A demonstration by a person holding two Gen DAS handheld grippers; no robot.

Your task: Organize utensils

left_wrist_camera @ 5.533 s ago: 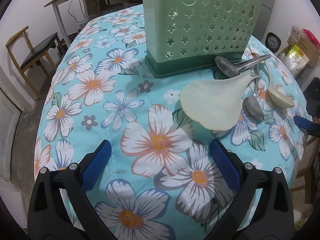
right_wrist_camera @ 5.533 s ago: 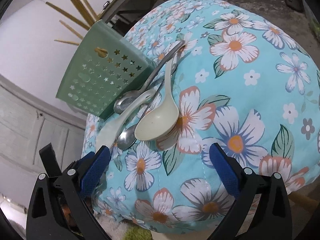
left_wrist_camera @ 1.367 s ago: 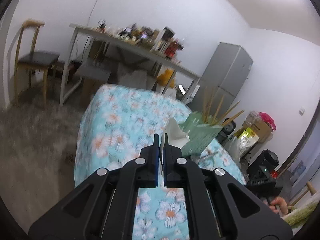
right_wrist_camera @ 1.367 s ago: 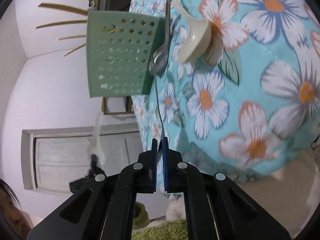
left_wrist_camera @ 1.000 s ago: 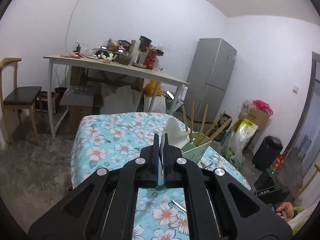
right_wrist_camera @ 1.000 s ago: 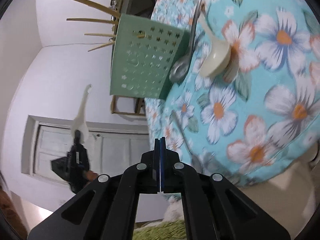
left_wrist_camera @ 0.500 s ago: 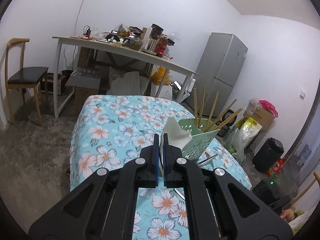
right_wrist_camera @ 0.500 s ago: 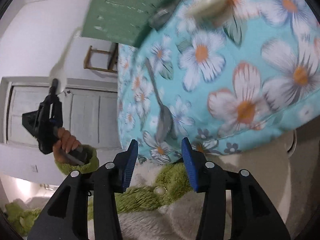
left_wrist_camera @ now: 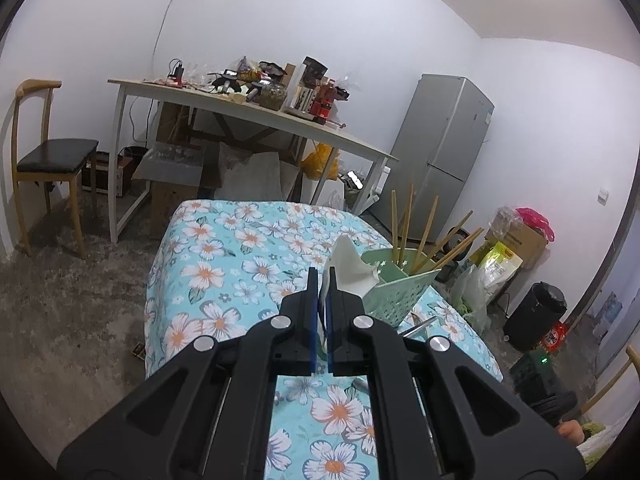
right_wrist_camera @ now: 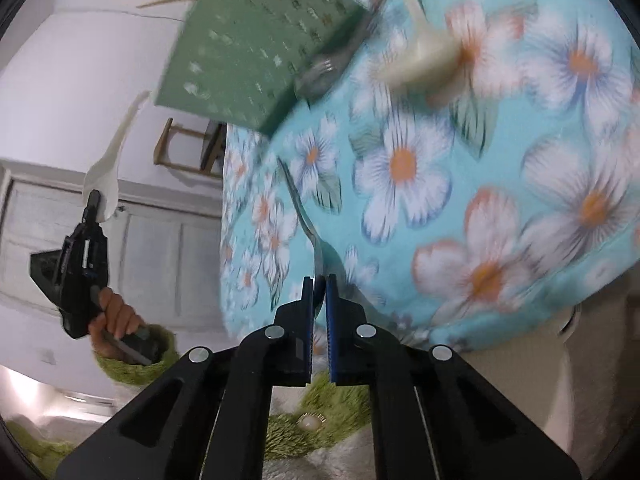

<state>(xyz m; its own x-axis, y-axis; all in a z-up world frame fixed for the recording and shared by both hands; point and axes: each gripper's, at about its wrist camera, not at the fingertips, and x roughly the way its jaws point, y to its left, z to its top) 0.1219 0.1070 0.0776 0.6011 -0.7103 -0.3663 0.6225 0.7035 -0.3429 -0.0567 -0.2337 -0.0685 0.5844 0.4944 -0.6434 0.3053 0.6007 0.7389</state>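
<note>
My left gripper is shut on the white rice paddle and holds it in the air above the table, near the green utensil holder with wooden chopsticks in it. In the right wrist view the paddle stands up from the left gripper. My right gripper is shut on the bowl of a metal spoon at the table's near edge. A cream spoon and another metal spoon lie by the holder.
The table carries a floral blue cloth. Behind it stand a cluttered white table, a wooden chair, a grey fridge, bags and a black bin.
My right gripper was open half a second ago and has closed on the metal spoon. My left gripper still holds the paddle aloft, shifted slightly relative to the holder.
</note>
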